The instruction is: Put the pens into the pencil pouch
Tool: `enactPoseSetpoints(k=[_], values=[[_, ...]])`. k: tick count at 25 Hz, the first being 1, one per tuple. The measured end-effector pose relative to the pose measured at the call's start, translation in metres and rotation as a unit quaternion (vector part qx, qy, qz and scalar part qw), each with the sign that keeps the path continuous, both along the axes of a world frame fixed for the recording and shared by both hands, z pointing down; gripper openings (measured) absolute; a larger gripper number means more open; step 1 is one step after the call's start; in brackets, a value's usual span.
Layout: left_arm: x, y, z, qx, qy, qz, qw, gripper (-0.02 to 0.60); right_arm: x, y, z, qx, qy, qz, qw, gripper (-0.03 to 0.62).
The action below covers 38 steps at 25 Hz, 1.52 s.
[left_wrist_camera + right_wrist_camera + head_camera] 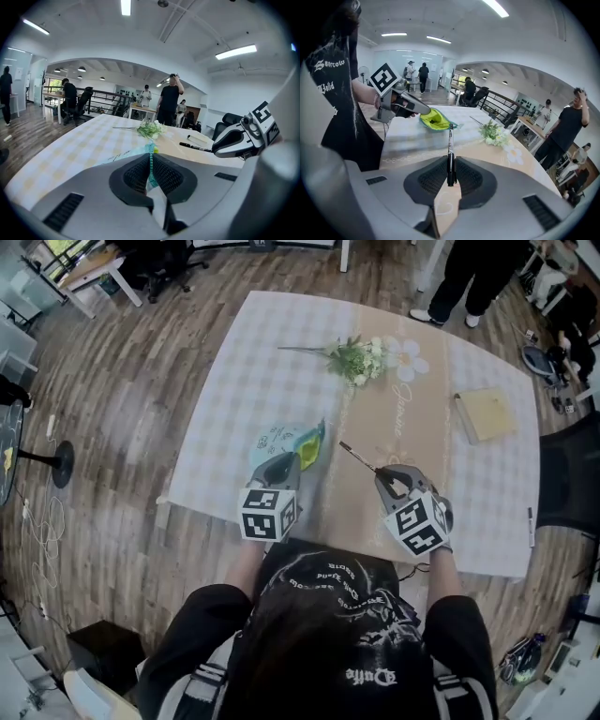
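1. The black marker pen with a white printed barrel [450, 150] was gripped by one end in the closed jaws of the right gripper [450, 172]. It was held above the table, near the pouch but not yet inside it.
2. A missed entry was judged the main risk. Only a short end was clamped, so a knock against the pouch rim could have swung the pen or slid it from the pads.
3. The light-blue fabric pencil pouch with yellow-green lining [433, 118] was pinched at its teal zip edge by the shut jaws of the left gripper [151, 161]. Its mouth looked narrow, and a slack edge could have folded over and blocked the pen.
4. The pen's long axis was seen to run along the right gripper's own line. The free end pointed away from the person, roughly toward the open mouth, or up and left in the head view.
5. The pale checked tabletop [253, 352] was shared with a sprig of white artificial flowers [361, 357] and a tan notebook [486, 413], both well apart.
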<state>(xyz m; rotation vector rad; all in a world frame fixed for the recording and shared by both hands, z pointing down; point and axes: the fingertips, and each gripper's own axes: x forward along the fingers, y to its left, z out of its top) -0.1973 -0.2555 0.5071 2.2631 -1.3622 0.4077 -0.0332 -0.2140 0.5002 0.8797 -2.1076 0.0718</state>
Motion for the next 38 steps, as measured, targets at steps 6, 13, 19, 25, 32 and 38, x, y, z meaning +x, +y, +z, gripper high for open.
enactPoseSetpoints(k=[6,13,19,25,32,38], values=[[0.006,0.007,0.000,0.004,0.002,0.022,0.9998,0.034,-0.026,0.005,0.011,-0.013,0.018,-0.034,0.999,0.066],[0.022,0.018,-0.002,0.012,-0.003,0.065,0.9978,0.034,-0.049,0.007,0.020,-0.026,0.054,-0.078,0.995,0.066],[0.046,0.024,-0.002,0.014,0.003,0.108,0.9940,0.034,-0.061,0.001,0.027,-0.027,0.069,-0.104,0.992,0.066],[0.068,0.033,-0.003,-0.004,0.047,0.142,0.9887,0.034,-0.062,-0.005,0.033,-0.023,0.072,-0.111,0.991,0.067],[0.083,0.035,-0.008,-0.036,0.125,0.170,0.9769,0.034,-0.065,-0.008,0.040,-0.038,0.059,-0.129,0.989,0.067],[0.098,0.046,-0.018,-0.048,0.173,0.214,0.9600,0.032,-0.076,-0.006,0.046,-0.048,0.061,-0.161,0.984,0.067]])
